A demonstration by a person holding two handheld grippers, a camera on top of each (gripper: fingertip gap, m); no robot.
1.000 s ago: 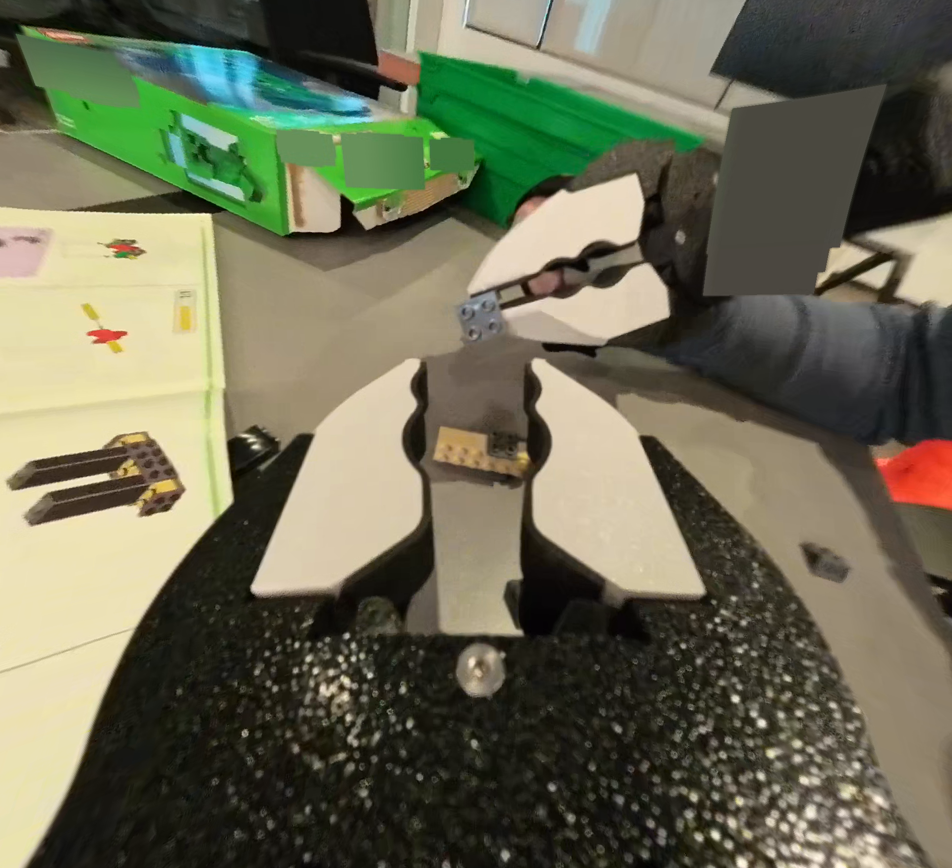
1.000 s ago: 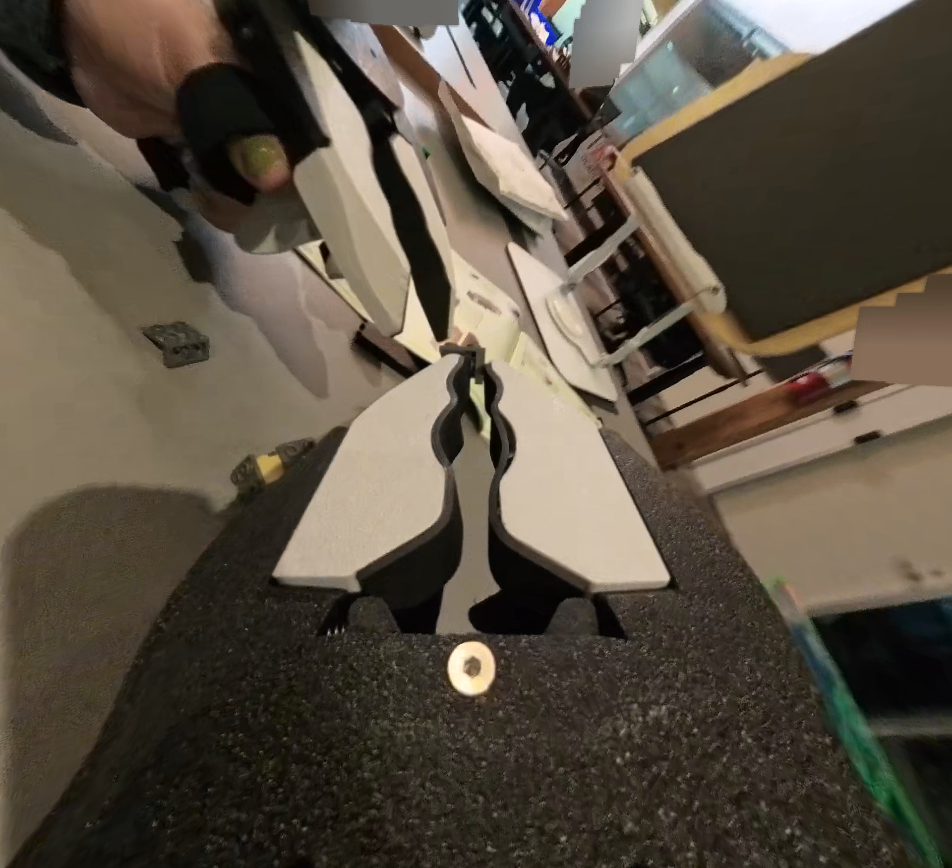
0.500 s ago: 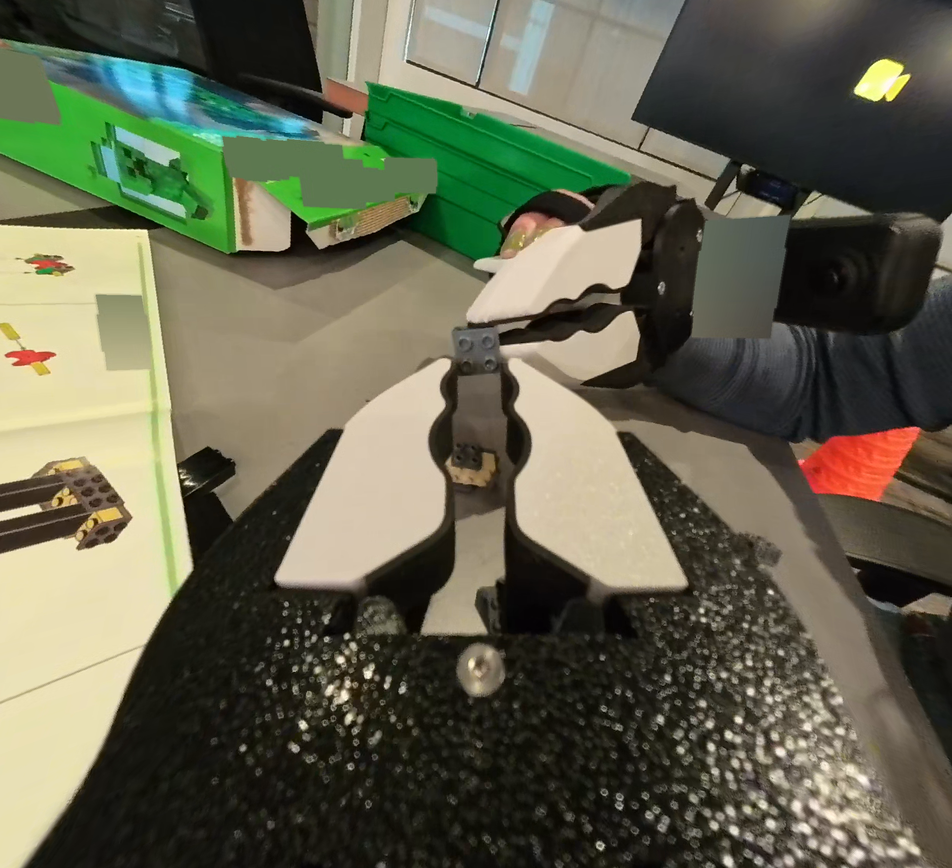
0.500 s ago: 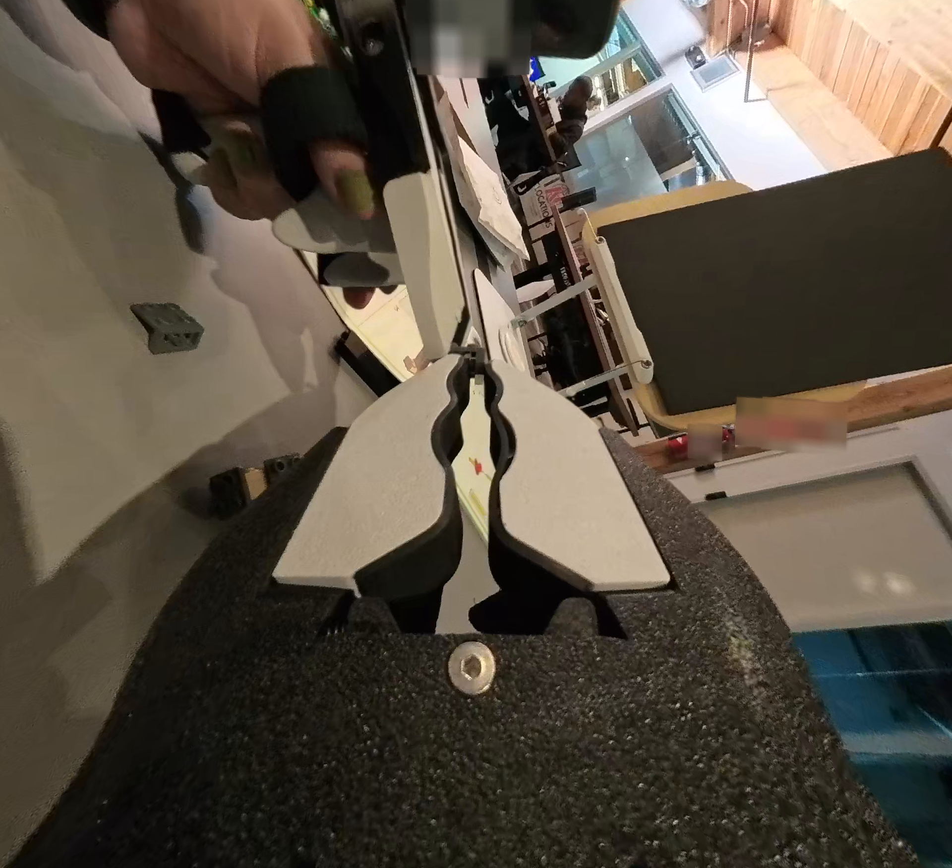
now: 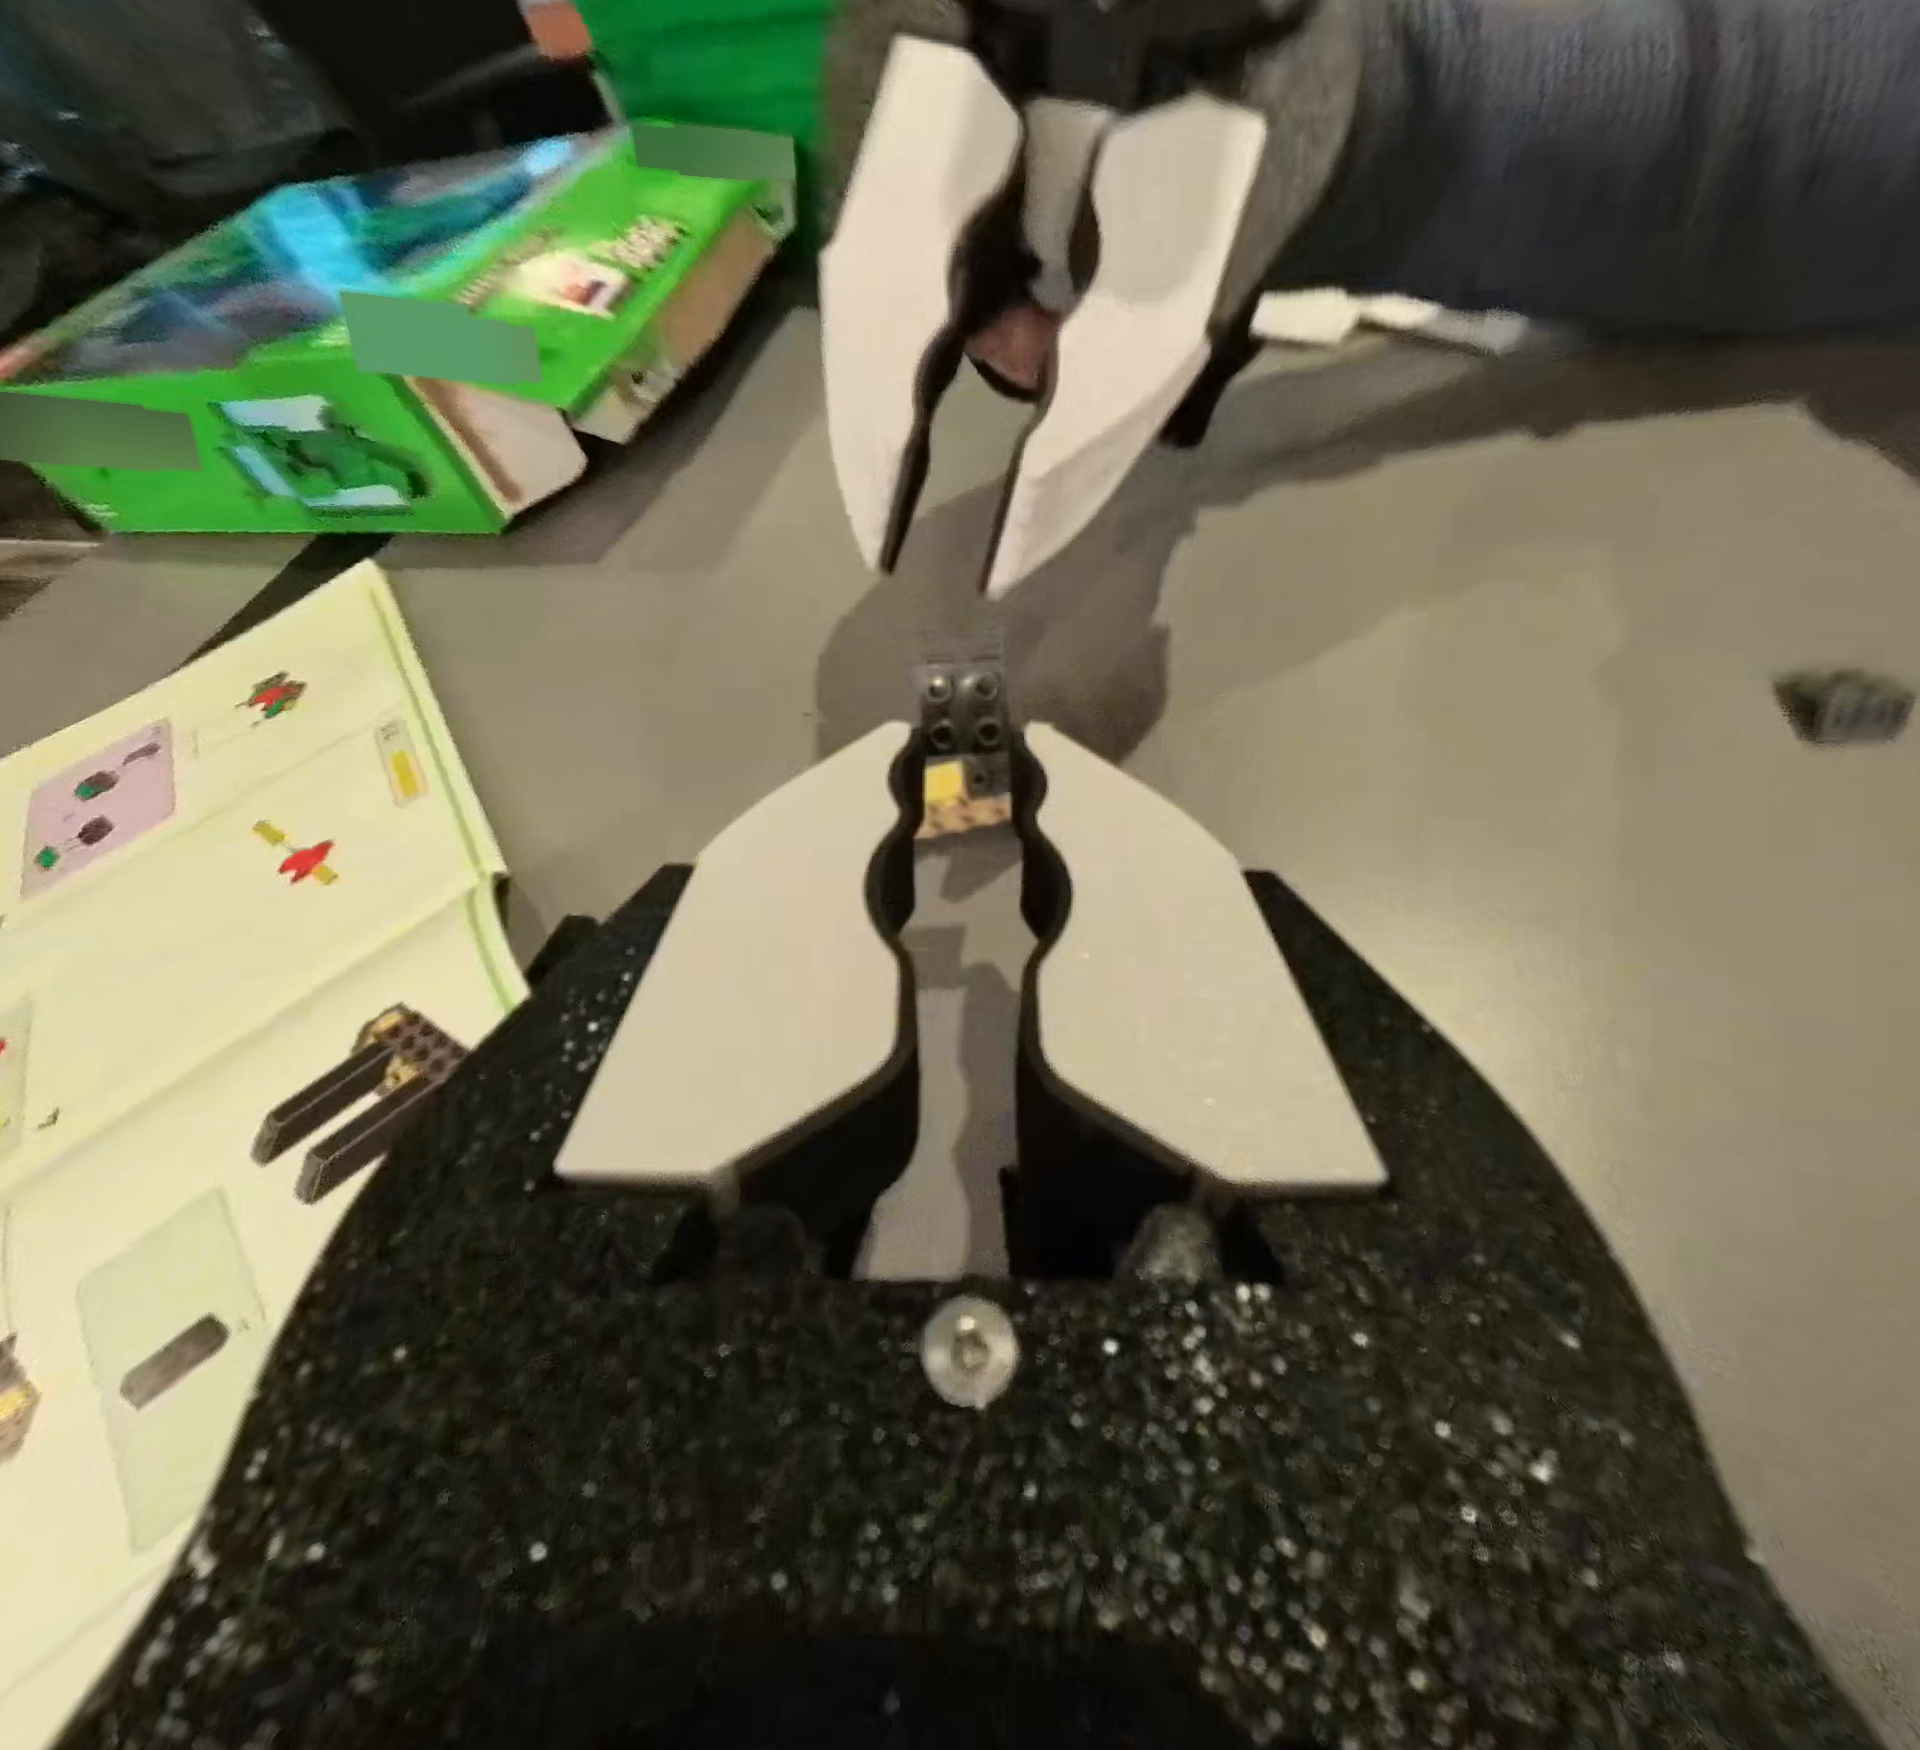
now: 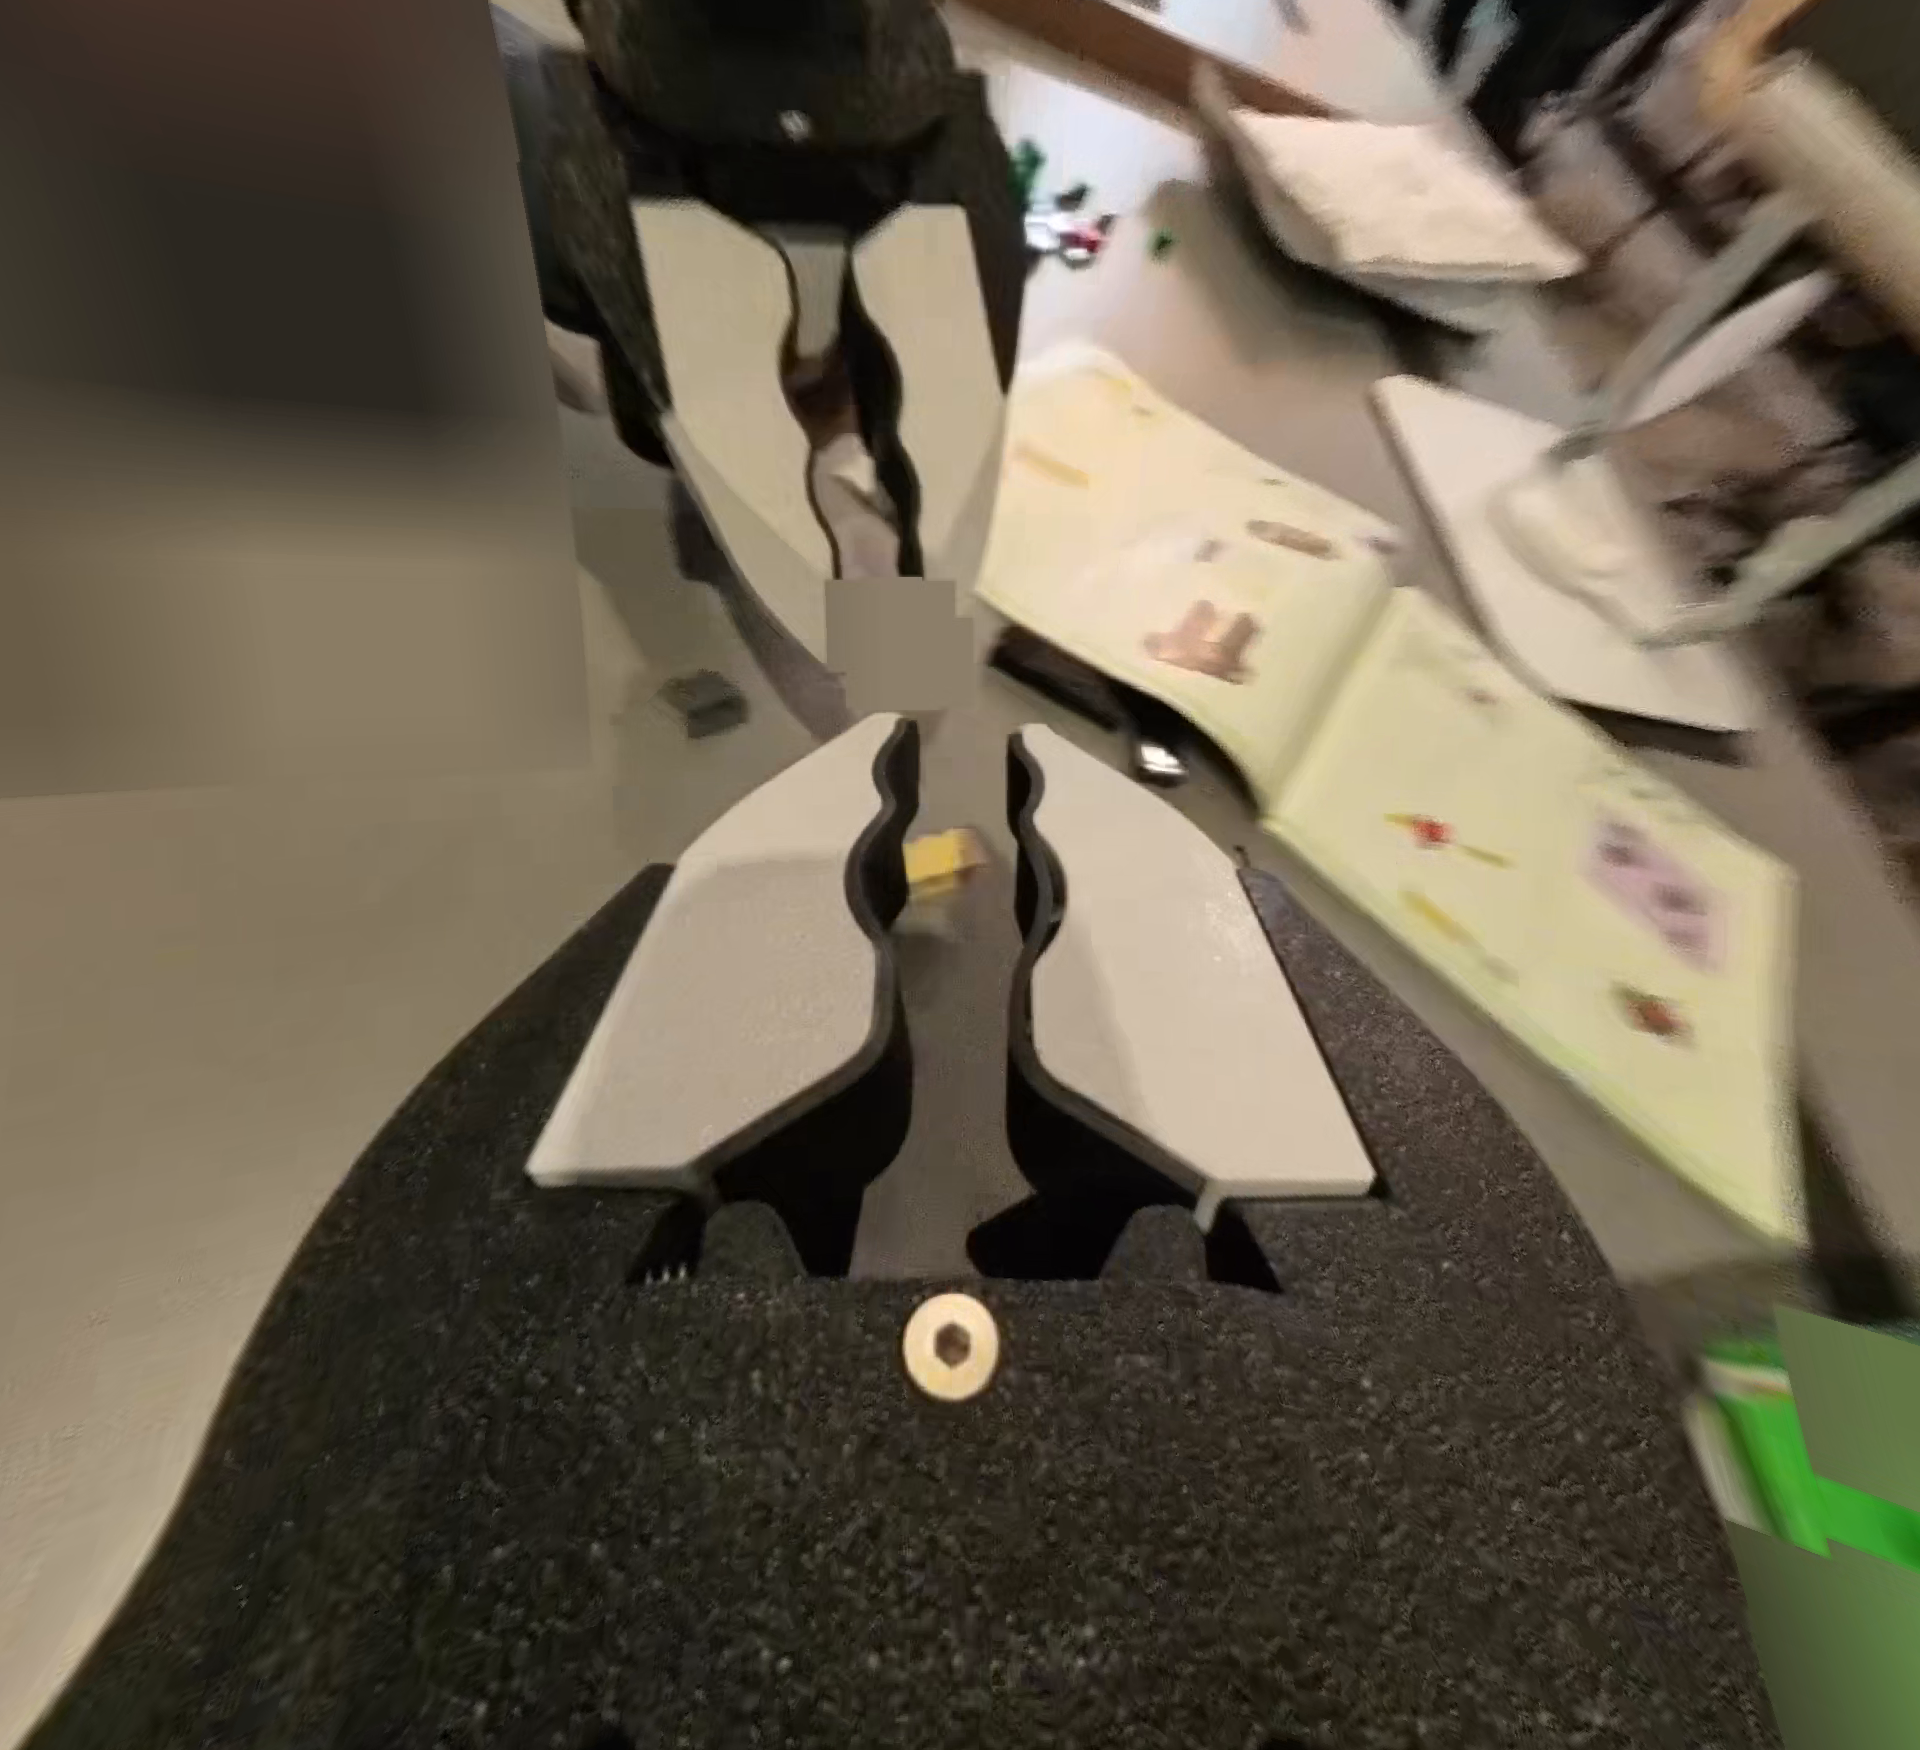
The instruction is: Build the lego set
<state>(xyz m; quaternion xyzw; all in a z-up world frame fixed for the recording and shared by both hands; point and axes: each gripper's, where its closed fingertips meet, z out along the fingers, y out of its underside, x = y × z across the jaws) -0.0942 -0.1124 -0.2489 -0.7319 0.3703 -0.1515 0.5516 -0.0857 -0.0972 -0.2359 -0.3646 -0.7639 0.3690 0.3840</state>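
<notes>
The left gripper (image 5: pixel 964 744) had its jaws clenched on a small lego assembly (image 5: pixel 963 755), dark grey studded pieces over a tan one, held just above the grey tabletop (image 5: pixel 1455 661). Facing it, the right gripper (image 5: pixel 935 573) hung close above with its jaws slightly parted and nothing between them. An open instruction booklet (image 5: pixel 260 869) and a green box (image 5: pixel 343 370) lay to the left, and a loose dark brick (image 5: pixel 1844 708) well off to the right.

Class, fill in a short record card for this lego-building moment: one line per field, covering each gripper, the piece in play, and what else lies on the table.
left gripper: shut on the grey-and-tan lego assembly
right gripper: open, empty, just beyond the assembly, fingertips pointing at it
loose piece: small dark grey brick lying alone on the grey table
paper: open instruction booklet, on the table
box: green set box, one end flap open
</notes>
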